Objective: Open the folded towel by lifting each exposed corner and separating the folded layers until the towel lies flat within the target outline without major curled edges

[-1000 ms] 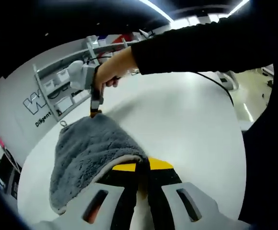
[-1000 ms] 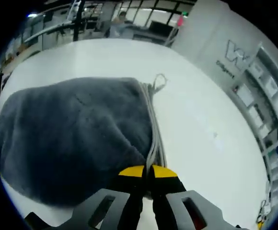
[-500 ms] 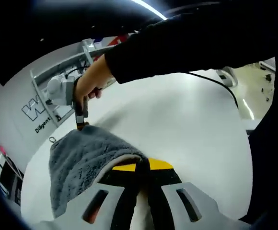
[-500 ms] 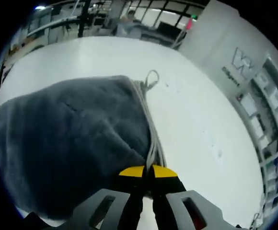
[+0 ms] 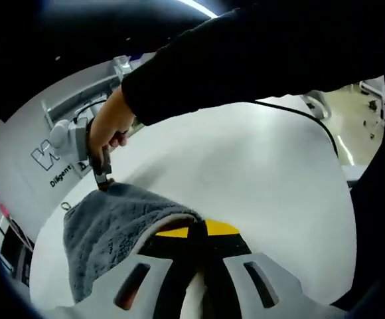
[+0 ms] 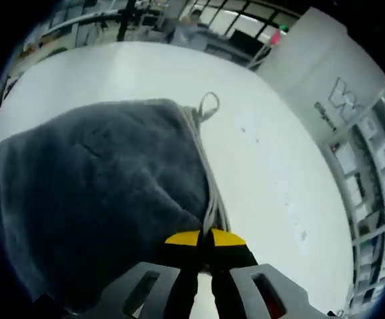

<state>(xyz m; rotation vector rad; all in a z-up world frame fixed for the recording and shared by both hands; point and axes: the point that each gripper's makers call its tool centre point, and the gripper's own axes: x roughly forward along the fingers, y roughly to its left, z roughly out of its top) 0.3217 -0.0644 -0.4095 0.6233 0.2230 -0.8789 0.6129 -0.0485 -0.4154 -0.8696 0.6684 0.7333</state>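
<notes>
Both hand-held grippers — left [image 5: 196, 232], right [image 6: 204, 240] — pinch the grey towel [image 6: 99, 193], raised over the white table [image 5: 245, 173] | step: spreading layers | next: draw corners apart, lay flat.

The left gripper [image 5: 196, 229] had two light grey jaws with long slots cut in them. Its tips were black with bright yellow caps. The right gripper [image 6: 204, 237] looked just the same up close: grey jaws, black ends, yellow caps. Seen from farther off, the right gripper had a pale grey box on it and thin dark fingers [image 5: 101, 169]. The person's hand [image 5: 107, 129] came out of a long black sleeve [image 5: 245, 60]. A thin black cable [image 5: 305, 116] ran below the sleeve, perhaps to that gripper.
</notes>
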